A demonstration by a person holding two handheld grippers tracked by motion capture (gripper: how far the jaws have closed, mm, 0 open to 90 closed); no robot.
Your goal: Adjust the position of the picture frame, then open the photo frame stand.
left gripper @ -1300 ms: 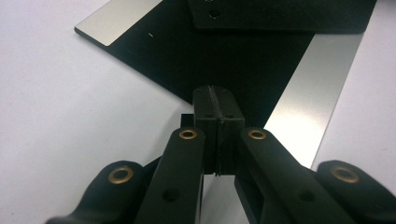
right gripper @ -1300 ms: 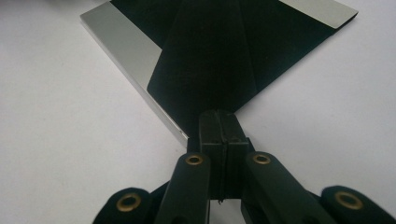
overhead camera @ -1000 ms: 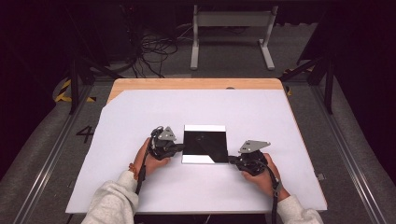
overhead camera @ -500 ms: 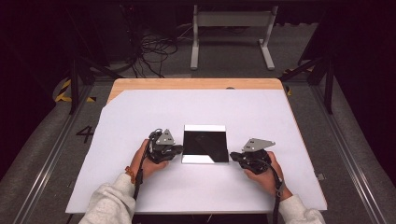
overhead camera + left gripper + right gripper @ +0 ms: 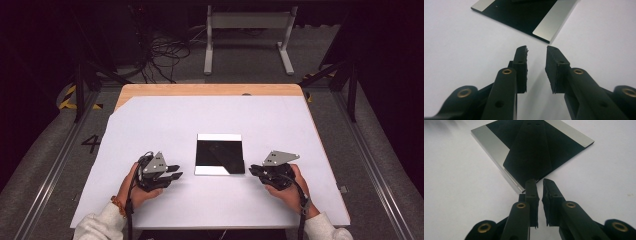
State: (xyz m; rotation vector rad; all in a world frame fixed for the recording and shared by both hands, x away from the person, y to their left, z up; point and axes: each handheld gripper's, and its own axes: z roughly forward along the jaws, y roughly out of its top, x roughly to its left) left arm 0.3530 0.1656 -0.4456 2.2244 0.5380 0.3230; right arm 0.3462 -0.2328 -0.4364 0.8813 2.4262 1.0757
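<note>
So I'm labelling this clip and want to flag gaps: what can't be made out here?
- Black plate, left gripper view: far part cut off by the top edge.
- Plate, right gripper view: its dark face mirrors something; what, unclear.
- Right gripper, high view: jaw gap too small to judge.
- Small dark spot on the table's far edge: too small to identify.

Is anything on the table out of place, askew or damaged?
Nothing stands out. The mirror plate lies flat and square to the white table, unbroken. The left gripper and right gripper flank it, touching nothing.
</note>
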